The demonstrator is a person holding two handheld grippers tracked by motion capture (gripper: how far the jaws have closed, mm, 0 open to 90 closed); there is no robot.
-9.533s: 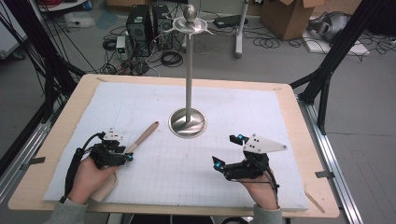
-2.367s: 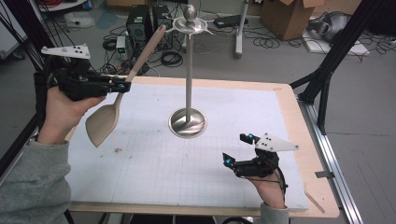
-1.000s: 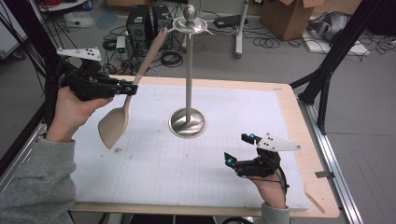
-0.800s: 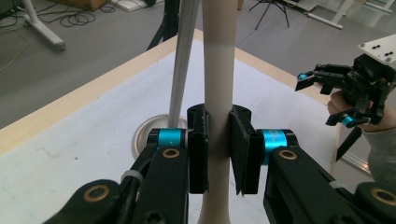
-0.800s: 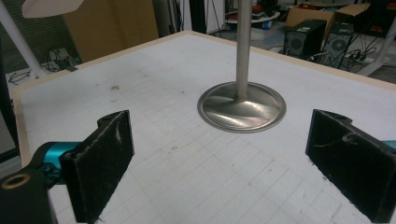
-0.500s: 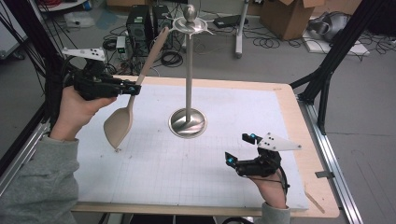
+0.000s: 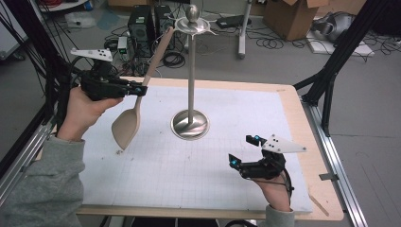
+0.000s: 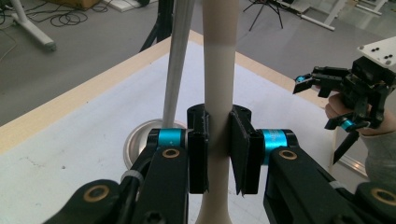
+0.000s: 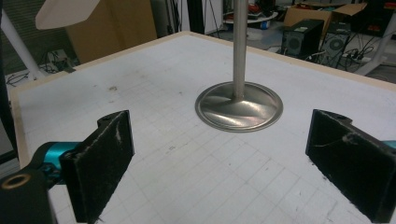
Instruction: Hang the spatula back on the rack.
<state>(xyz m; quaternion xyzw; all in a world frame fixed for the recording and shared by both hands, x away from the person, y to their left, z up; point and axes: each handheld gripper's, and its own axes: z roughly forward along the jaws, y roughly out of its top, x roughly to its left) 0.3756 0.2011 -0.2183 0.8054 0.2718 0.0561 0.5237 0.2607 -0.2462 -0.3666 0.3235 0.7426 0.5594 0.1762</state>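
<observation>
Pinching the wooden spoon (image 8: 217, 93) by its handle, your left gripper's (image 7: 138, 89) fingers (image 8: 198, 140) press it from both sides, held above the counter's (image 7: 293, 101) left part. Long axis runs steeply: bowl down-left, handle tip up toward the top of the metal stand (image 7: 190, 75). No containers here. Right gripper (image 7: 243, 152) rests low on the counter, fingers (image 9: 100, 158) spread wide w/ nothing between.

From my screen the light looks even and soft, with weak shadows on the table (image 7: 198, 179). The metal stand (image 9: 239, 105) shows mild glare on its base. The spoon handle (image 8: 217, 70) looks slightly soft up close, perhaps out of focus.
</observation>
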